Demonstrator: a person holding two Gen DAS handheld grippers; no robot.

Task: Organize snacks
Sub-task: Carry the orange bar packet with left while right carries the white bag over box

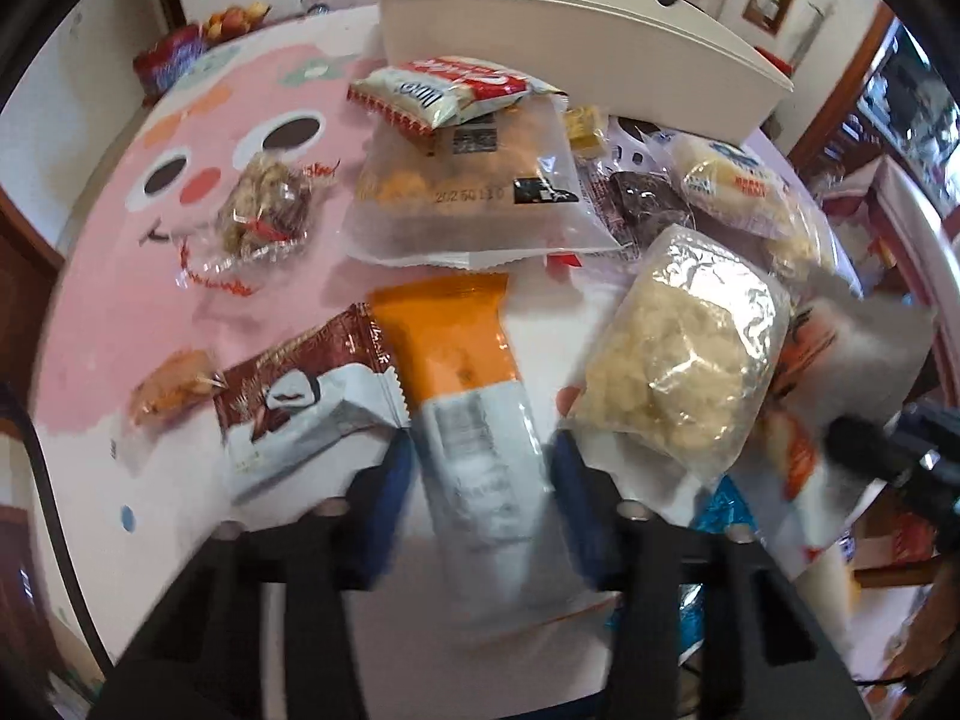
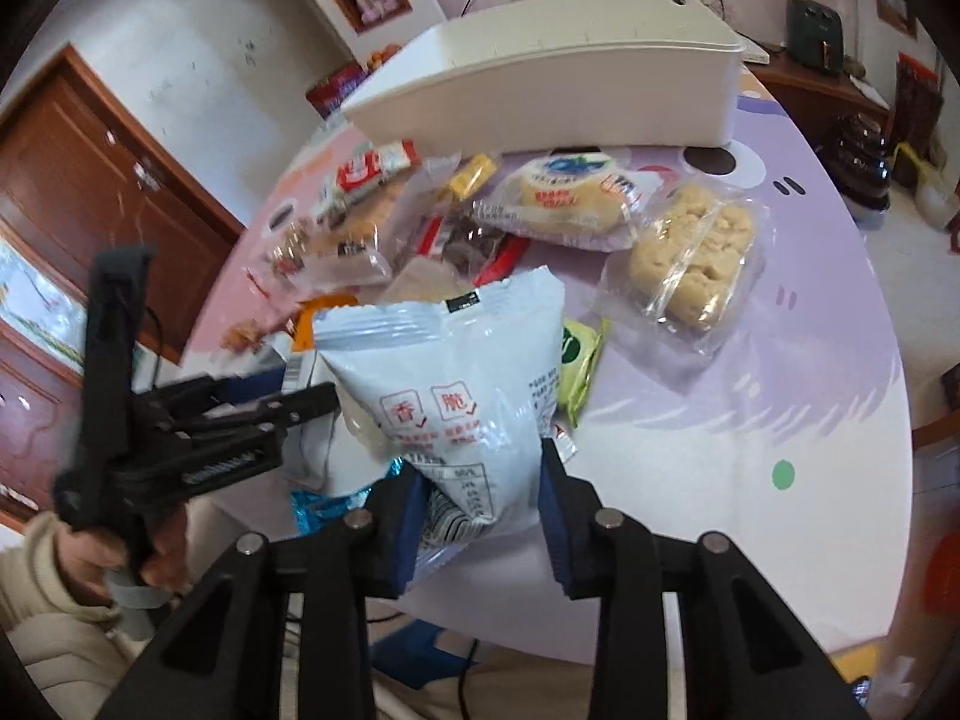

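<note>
An orange-and-white snack packet [image 1: 462, 372] lies lengthwise on the table between my left gripper's [image 1: 480, 456] blue pads, which press on both its sides. My right gripper [image 2: 480, 480] is shut on the lower end of a pale blue snack bag [image 2: 444, 372] with red print, which stands up in front of it. A long white box [image 1: 540, 30] [image 2: 540, 78] sits at the far side of the table behind the snack pile. In the right wrist view the left gripper [image 2: 300, 402] shows at the left, held in a hand [image 2: 120, 558].
Loose snacks cover the cartoon tablecloth [image 1: 120, 276]: a brown-and-white packet [image 1: 306, 402], a clear bag of pale puffs [image 1: 678, 348], a clear biscuit bag [image 1: 468, 192], a nut cluster [image 1: 264, 210], a round bun [image 2: 570, 198], a green packet [image 2: 579, 360]. The table's edge [image 2: 888, 480] curves at the right.
</note>
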